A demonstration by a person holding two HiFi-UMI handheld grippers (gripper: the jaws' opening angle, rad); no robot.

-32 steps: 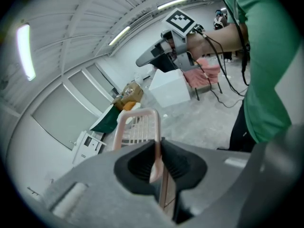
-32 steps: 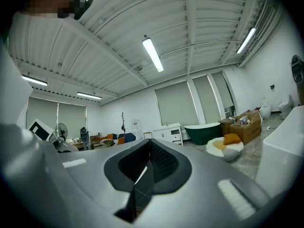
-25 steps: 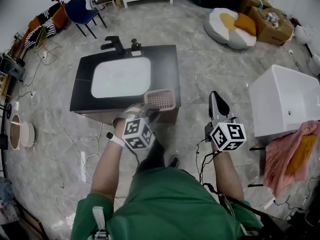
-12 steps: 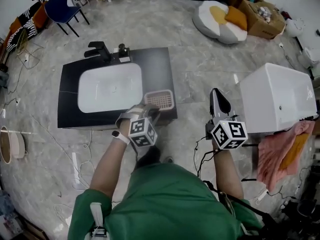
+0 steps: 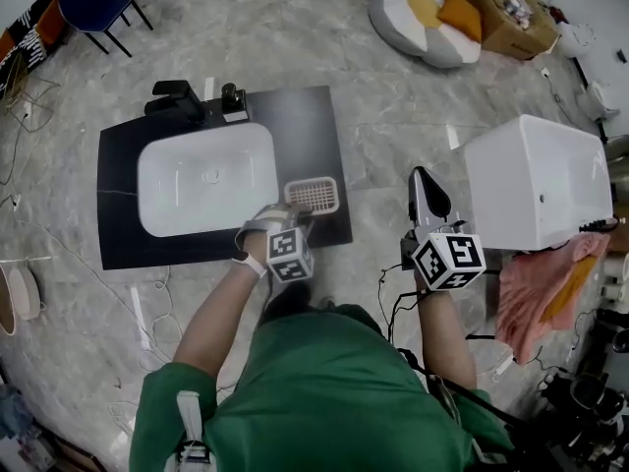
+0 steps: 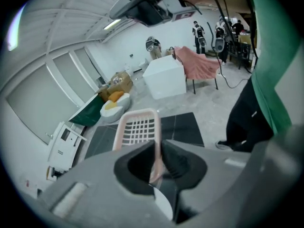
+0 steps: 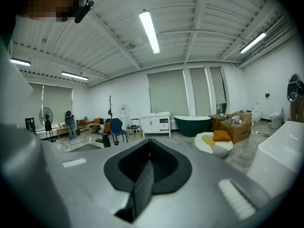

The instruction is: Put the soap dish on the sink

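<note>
The pink slatted soap dish (image 5: pixel 313 195) is over the front right part of the sink's black counter (image 5: pixel 305 131), right of the white basin (image 5: pixel 206 180). Whether it rests on the counter or hangs just above it, I cannot tell. My left gripper (image 5: pixel 301 214) is shut on the dish's near rim; in the left gripper view the pads of this gripper (image 6: pixel 156 146) pinch the rim of the dish (image 6: pixel 137 127). My right gripper (image 5: pixel 421 177) hovers over the floor right of the sink, shut with nothing in it (image 7: pixel 150 141).
A black faucet (image 5: pixel 172 98) stands at the sink's back left. A white box-shaped unit (image 5: pixel 536 180) and a pink cloth (image 5: pixel 536 283) are at the right. A cushion (image 5: pixel 418 13), cardboard box (image 5: pixel 506 13) and blue chair (image 5: pixel 93 3) lie farther off. Cables trail on the floor.
The left gripper has carried the soap dish from the counter's front edge further in over the counter and lower. The right gripper has travelled along, still shut.
</note>
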